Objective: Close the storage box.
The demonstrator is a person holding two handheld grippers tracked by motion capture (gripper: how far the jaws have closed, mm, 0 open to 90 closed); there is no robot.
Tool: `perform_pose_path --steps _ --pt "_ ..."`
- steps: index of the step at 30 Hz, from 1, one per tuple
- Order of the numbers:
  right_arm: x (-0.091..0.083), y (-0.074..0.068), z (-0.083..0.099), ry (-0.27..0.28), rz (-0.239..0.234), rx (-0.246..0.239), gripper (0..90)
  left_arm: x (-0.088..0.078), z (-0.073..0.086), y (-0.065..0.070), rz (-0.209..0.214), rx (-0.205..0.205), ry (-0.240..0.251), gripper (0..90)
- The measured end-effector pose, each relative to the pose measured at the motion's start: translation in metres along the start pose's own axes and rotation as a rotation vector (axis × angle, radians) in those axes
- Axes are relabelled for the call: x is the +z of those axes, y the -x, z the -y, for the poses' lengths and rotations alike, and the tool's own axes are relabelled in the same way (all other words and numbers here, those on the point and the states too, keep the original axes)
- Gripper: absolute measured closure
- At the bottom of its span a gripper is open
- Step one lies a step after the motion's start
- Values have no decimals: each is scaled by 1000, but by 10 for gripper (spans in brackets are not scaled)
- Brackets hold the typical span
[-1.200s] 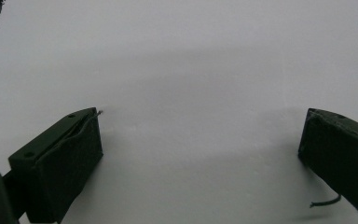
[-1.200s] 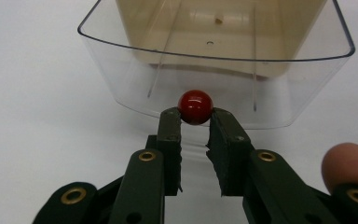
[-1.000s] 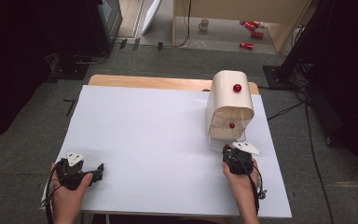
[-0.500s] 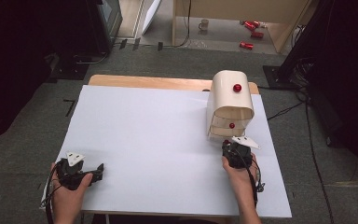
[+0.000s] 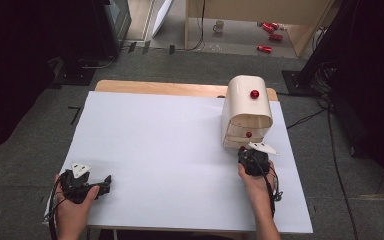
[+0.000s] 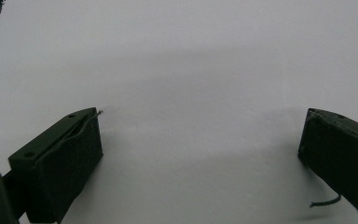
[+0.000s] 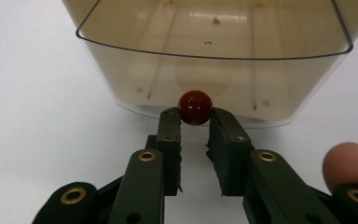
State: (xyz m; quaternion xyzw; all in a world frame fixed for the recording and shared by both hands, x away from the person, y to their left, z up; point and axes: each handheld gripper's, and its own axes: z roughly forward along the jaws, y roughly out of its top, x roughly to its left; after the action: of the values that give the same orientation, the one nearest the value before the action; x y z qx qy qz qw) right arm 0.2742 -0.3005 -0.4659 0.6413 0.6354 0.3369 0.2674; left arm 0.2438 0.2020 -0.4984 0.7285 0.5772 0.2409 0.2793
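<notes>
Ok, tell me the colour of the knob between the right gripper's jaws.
Dark red knob, clearest in the right gripper view.

one table [image 5: 180, 150], covered in white. one small cream drawer cabinet [image 5: 246, 111] stands on it. three red knobs show on the cabinet in the high view: one on top [image 5: 254, 94], one on a drawer front [image 5: 248, 134], and one at the lowest drawer [image 7: 195, 107]. two hand-held grippers: the left hand-held gripper [image 5: 105, 182] and the right hand-held gripper [image 7: 195, 133]. two hands [image 5: 72, 210] hold them. on the floor beyond the table lie three red cans [image 5: 264, 48] and one mug [image 5: 219, 25].
</notes>
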Motion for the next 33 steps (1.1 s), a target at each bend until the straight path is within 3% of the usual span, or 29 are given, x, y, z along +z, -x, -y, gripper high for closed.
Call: perform_pose_path --steps 13,16,19,21,26,33 --pt "4 0 -1 8 2 -4 720 0 0 0 0 0 0 0" --pt "5 2 1 -8 -41 7 540 0 0 0 0 0 0 0" --pt "5 3 5 -23 -54 -9 251 0 0 0 0 0 0 0" --pt "3 3 7 -34 -57 -30 119 0 0 0 0 0 0 0" --pt "-8 11 14 -26 -105 -42 9 0 0 0 -1 1 0 0" --pt "-18 23 24 -37 -87 -54 0 0 0 0 -1 1 0 0"
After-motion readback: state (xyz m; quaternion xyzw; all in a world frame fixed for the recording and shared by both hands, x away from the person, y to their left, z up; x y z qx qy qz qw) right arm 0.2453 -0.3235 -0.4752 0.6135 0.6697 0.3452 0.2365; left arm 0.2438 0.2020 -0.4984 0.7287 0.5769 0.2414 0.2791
